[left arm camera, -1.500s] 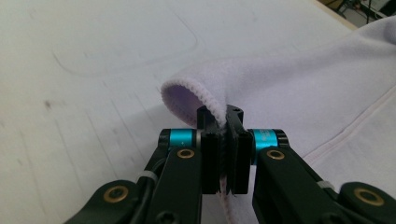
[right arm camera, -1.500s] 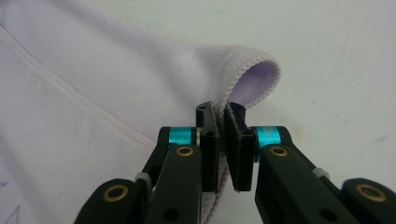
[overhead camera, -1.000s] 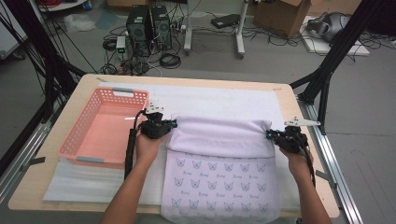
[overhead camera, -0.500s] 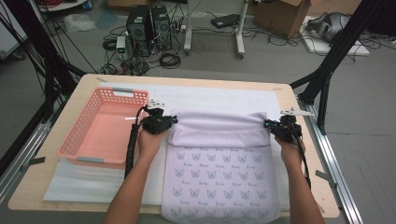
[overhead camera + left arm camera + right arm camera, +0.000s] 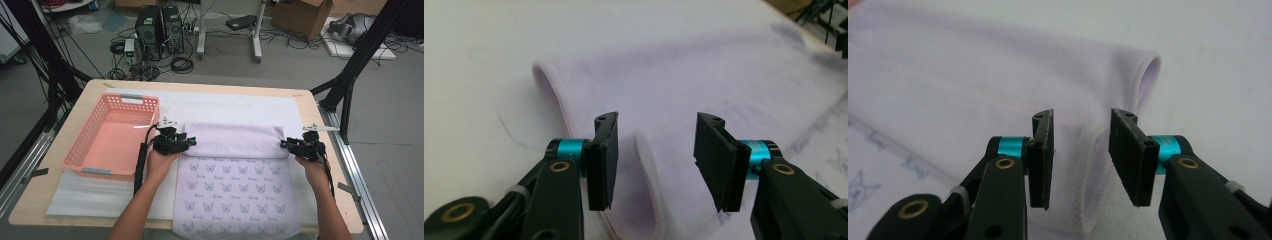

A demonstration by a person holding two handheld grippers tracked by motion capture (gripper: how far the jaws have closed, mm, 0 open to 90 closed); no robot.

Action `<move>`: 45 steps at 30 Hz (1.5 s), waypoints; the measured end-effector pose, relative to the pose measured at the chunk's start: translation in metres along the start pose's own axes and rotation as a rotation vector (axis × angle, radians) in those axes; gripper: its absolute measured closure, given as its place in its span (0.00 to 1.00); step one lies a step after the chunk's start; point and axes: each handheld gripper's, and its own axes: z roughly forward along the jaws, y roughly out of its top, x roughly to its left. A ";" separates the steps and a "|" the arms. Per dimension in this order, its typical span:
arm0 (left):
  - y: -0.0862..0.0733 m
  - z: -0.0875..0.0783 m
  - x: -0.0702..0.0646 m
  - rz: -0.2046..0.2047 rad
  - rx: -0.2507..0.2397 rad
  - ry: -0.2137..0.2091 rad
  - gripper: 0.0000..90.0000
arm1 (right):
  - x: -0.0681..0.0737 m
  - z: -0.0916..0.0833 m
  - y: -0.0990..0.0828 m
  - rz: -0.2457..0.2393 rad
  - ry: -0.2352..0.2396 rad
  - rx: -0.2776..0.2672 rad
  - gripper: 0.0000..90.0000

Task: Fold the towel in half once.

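Lilac cloth (image 5: 235, 170) lies flat on the white mat (image 5: 225, 107), its far part folded back toward you.

At your far left the pink basket (image 5: 112, 135) sits on the wooden table (image 5: 305, 100), just beside the cloth and apart from it. Your left gripper (image 5: 187, 142) rests at the fold's left end; its jaws have just been opening and now stand spread, the cloth's hemmed corner (image 5: 646, 165) lying loose between the pads (image 5: 604, 150) without being pressed. The folded band shows plain lilac, while the layer nearer you carries a small printed pattern. Your right gripper (image 5: 285, 145) sits at the fold's right end; its jaws have just been opening too and stand apart, the stitched edge (image 5: 1088, 170) between them, unpinched.
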 end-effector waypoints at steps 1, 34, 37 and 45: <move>-0.005 0.002 -0.001 0.000 0.013 -0.004 0.67 | 0.000 0.002 -0.002 -0.010 -0.008 0.015 0.70; -0.076 -0.078 -0.044 0.094 -0.098 -0.105 0.96 | 0.043 -0.081 -0.085 -0.138 0.098 -0.073 0.97; -0.081 -0.087 -0.047 0.100 -0.103 -0.110 0.96 | 0.047 -0.089 -0.088 -0.138 0.098 -0.086 0.97; -0.101 -0.102 -0.060 0.114 -0.093 -0.130 0.95 | 0.056 -0.108 -0.104 -0.132 0.109 -0.094 0.97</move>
